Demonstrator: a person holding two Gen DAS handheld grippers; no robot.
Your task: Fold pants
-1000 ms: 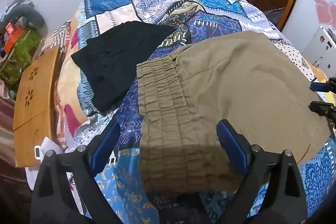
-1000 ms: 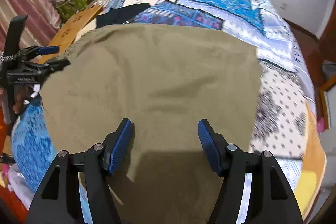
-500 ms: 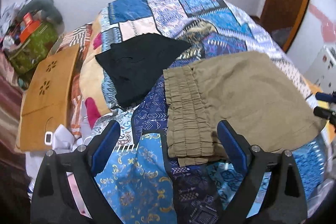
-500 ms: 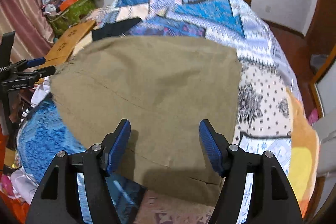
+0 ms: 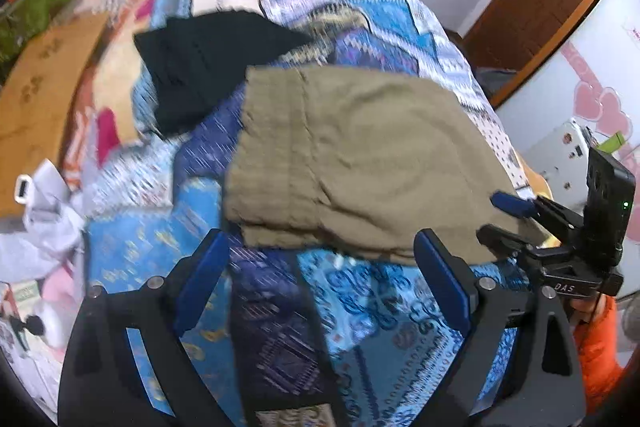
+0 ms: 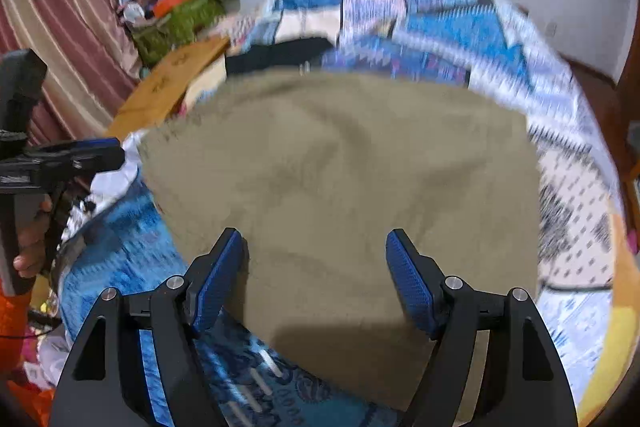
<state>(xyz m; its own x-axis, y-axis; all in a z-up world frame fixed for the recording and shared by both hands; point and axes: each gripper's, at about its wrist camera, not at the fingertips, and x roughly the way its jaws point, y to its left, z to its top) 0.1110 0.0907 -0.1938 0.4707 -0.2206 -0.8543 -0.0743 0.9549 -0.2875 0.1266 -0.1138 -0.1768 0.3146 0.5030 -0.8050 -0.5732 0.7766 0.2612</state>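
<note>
The olive-khaki pants (image 5: 360, 163) lie folded into a broad, roughly rectangular packet on the patchwork bedspread (image 5: 360, 307), near the bed's front edge. Their gathered elastic waistband (image 5: 272, 155) faces a folded black garment (image 5: 208, 67) that lies just beyond it, toward the wall. The left gripper (image 5: 320, 287) hangs in front of the waistband end with its jaws spread wide and nothing between them; its blue pads (image 5: 204, 279) are over bare bedspread, just short of the cloth edge. The right gripper (image 6: 316, 279), likewise spread and empty, is poised over the near hem of the pants (image 6: 340, 179), at the end away from the waistband.

Motion blur softens both views, so contact between pads and cloth cannot be settled; both grippers appear clear of it.

To judge from this, the step in hand is the approach for a further fold or a final smoothing. It is done well if each gripper takes every layer at a near corner, both pinch at matched depth, and the lifted edge travels level toward the far edge, so that the waistband gathers do not skew.
</note>
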